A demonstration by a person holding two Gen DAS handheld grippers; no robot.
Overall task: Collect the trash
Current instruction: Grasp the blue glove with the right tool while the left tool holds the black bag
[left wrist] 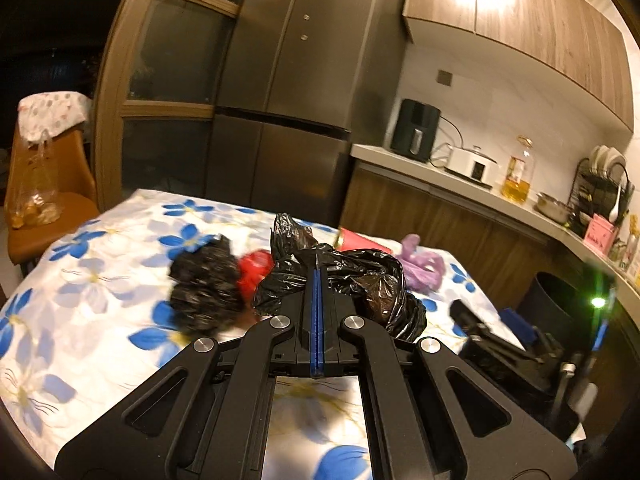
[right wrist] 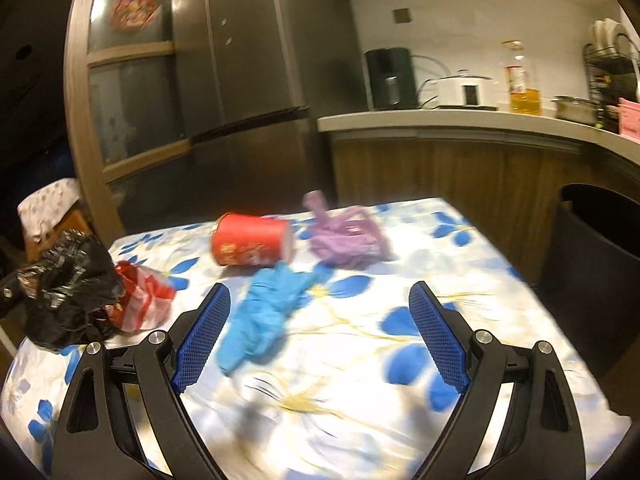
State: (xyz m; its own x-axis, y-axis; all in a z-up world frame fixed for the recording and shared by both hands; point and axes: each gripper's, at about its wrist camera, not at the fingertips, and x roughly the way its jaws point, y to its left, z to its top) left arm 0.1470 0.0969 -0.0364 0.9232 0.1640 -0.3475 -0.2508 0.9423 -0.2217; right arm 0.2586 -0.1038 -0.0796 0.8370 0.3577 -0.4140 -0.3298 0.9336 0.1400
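No text is legible: print on the red cup (right wrist: 251, 245) at twelve o'clock and the pink box (left wrist: 599, 234) at three o'clock is too blurred.

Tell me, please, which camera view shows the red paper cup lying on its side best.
The right wrist view shows the red paper cup best: its whole side and both ends are visible on the flowered tablecloth. In the left wrist view only its red top shows behind the black plastic bag.
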